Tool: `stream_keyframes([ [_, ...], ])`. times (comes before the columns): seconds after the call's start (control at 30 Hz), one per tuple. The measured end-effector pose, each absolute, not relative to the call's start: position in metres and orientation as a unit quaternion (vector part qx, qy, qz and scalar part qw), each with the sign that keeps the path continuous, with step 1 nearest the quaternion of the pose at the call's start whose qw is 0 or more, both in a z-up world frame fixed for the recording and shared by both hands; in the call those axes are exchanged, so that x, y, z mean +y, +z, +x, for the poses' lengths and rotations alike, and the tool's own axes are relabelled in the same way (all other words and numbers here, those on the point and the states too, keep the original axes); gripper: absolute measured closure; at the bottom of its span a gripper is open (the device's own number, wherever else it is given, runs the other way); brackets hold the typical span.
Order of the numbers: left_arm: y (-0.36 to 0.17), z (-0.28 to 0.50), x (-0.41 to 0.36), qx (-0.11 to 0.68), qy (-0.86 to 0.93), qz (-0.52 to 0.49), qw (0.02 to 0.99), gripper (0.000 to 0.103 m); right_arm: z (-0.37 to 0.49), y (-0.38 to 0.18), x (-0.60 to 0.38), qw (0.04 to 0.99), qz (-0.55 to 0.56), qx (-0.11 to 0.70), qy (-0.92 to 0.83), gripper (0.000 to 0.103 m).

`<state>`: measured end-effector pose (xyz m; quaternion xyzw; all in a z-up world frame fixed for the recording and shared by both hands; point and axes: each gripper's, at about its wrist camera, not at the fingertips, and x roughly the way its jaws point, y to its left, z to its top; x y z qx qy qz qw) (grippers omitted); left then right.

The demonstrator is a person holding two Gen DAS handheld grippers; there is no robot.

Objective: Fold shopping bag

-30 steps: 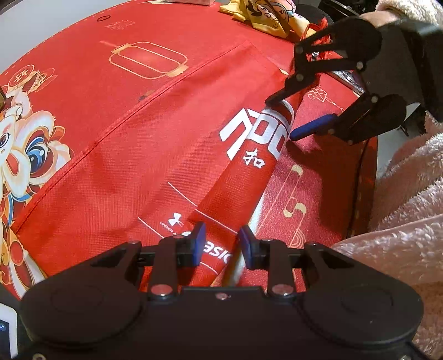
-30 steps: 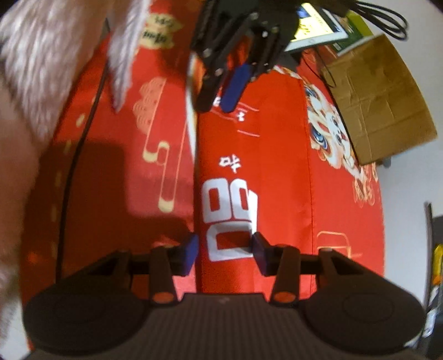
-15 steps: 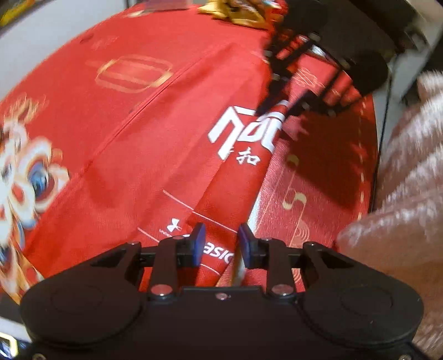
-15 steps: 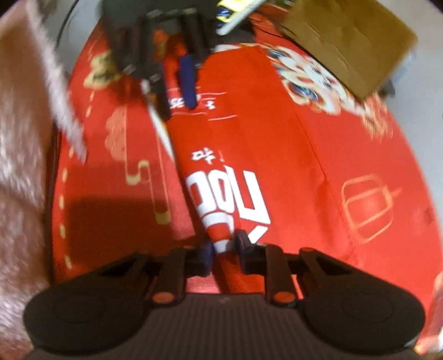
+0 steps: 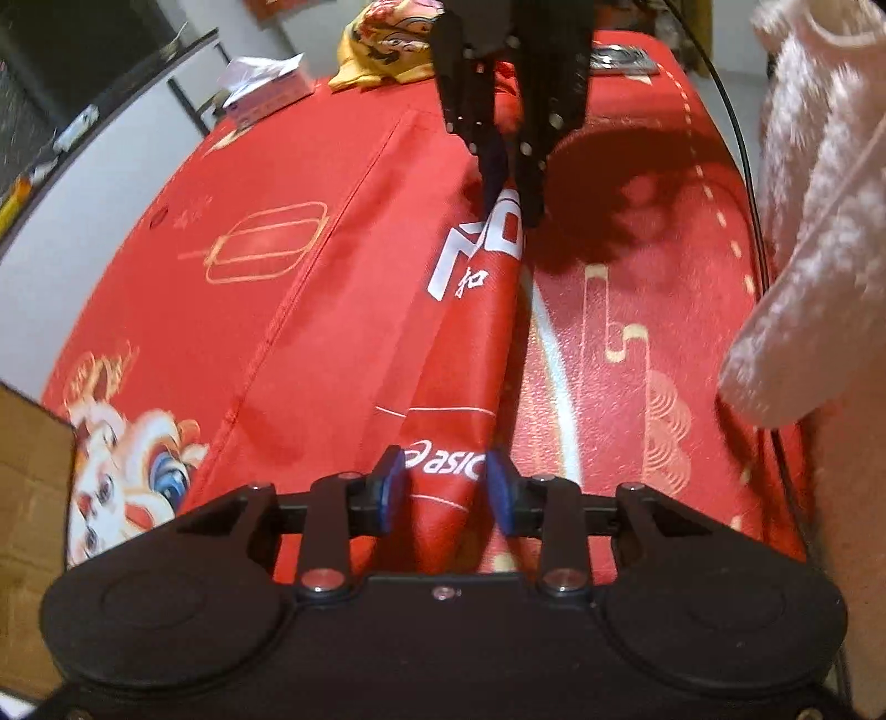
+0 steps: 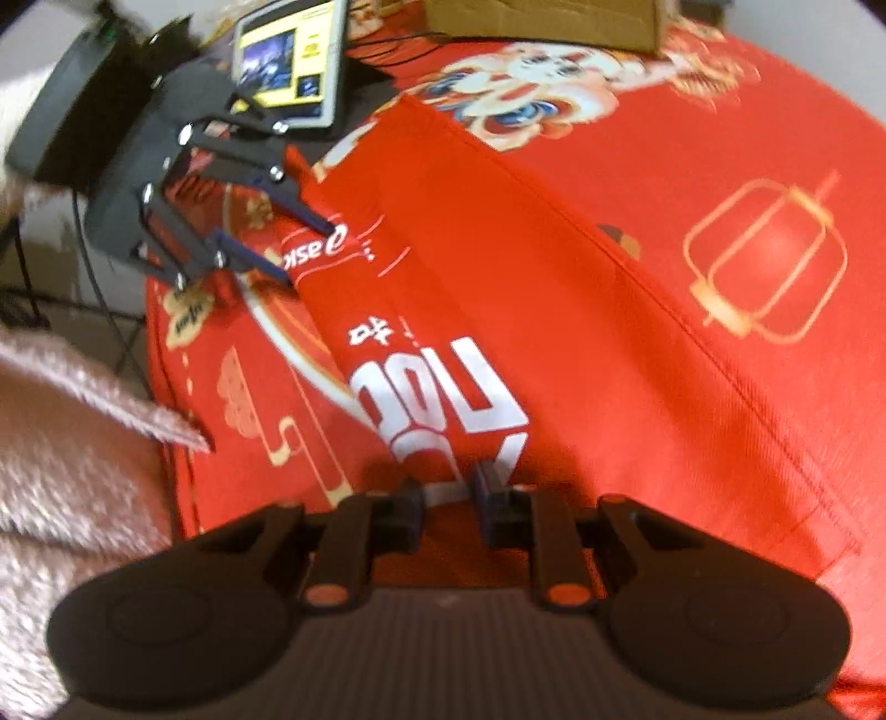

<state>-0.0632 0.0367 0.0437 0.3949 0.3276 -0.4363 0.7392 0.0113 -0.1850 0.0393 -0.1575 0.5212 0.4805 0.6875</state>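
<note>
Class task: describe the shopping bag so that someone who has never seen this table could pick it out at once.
Start from the red tablecloth printed with gold lanterns and a lion-dance figure. On it lies the shopping bag, a plain red fabric sheet whose near edge is lifted into a ridge. Unlike the gold-patterned cloth, it carries white lettering, and a hand-held gripper stands at each end of that ridge.

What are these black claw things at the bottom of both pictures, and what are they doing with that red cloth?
They are hand-held pincers, one in each of a person's hands, each with a camera looking along its two fingers. One picture is from the left gripper, the other from the right gripper; each also sees the other across the table. On a red tablecloth with lantern prints lies a red shopping bag. Each gripper has pinched one end of the bag's raised edge, ready to fold it. The left jaws have just been opening slightly. Nearby stand a tablet and a cardboard box.
</note>
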Motion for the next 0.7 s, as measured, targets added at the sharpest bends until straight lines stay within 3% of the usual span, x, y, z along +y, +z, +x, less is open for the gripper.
stream_keyframes([
  [0.2,0.033,-0.059,0.03,0.316,-0.447,0.424,0.721,0.072,0.034,0.031,-0.191,0.677,-0.09,0.558,0.471,0.084],
  [0.3,0.033,-0.044,0.033,0.372,-0.443,0.365,0.729,0.081,0.045,0.024,-0.2,0.678,-0.034,0.576,0.455,0.084],
  [0.43,0.035,-0.023,0.046,0.425,-0.432,0.262,0.751,0.082,0.044,0.021,-0.209,0.691,0.001,0.574,0.44,0.081],
  [0.53,0.036,-0.02,0.048,0.436,-0.433,0.244,0.751,0.082,0.028,0.032,-0.208,0.719,-0.05,0.537,0.439,0.066],
  [0.7,0.037,-0.013,0.05,0.457,-0.431,0.214,0.748,0.082,-0.004,0.048,-0.212,0.751,-0.197,0.458,0.432,0.063],
])
